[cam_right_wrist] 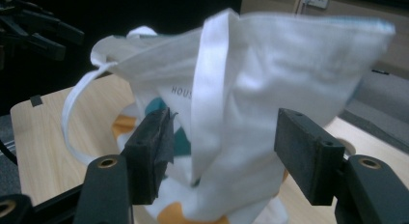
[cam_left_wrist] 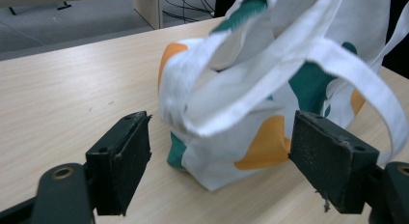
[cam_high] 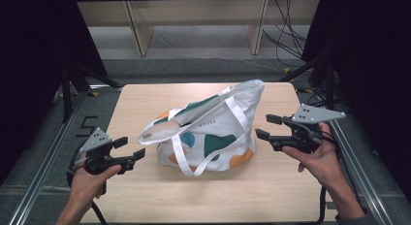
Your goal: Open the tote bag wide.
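High view, tote bag (cam_high: 213,133): sitting mid-table (cam_high: 145,196), standing slumped, top leaning toward 1 o'clock.
High view, left gripper (cam_high: 130,150): hovering at the bag's 9 o'clock, jaws gaping, gripping nothing.
High view, right gripper (cam_high: 267,128): waiting at 3 o'clock, jaws apart, empty.
Left gripper view: strap (cam_left_wrist: 347,84) hanging loose beyond the jaws.
Right gripper view: bag wall looming ahead, ungripped.
Progress: bag seemingly released; any flattening or folding is looking undone.
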